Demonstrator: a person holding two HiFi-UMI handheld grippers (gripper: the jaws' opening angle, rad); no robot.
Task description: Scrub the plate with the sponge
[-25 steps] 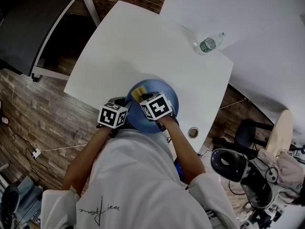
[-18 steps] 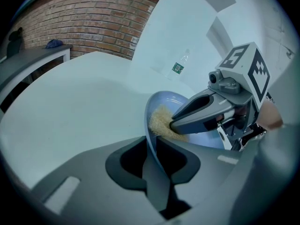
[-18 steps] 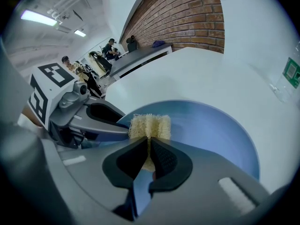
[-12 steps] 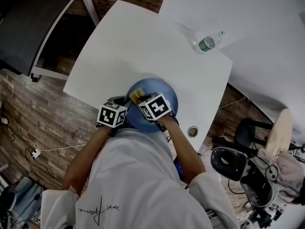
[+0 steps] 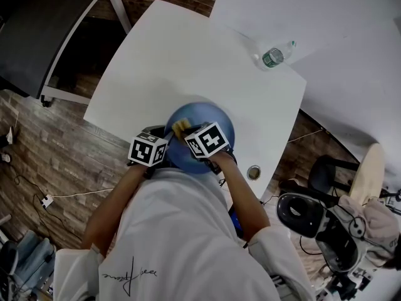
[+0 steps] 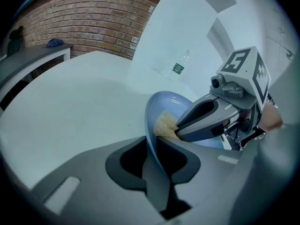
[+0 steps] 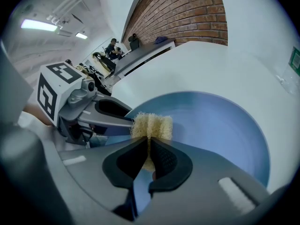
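Scrubbing looks to be under way at the near edge of the white tabletop (image 5: 188, 61). The left hand-held gripper (image 6: 151, 153) is clamped on the rim of the blue plate (image 7: 211, 121), steadying it. The right hand-held gripper (image 7: 149, 149) pinches the yellow sponge (image 7: 151, 125), which appears pressed to the plate's inner face close to that rim. No suds or dirt show, so how much remains cannot be judged. Both forearms are tucked near the person's body, the grippers side by side.
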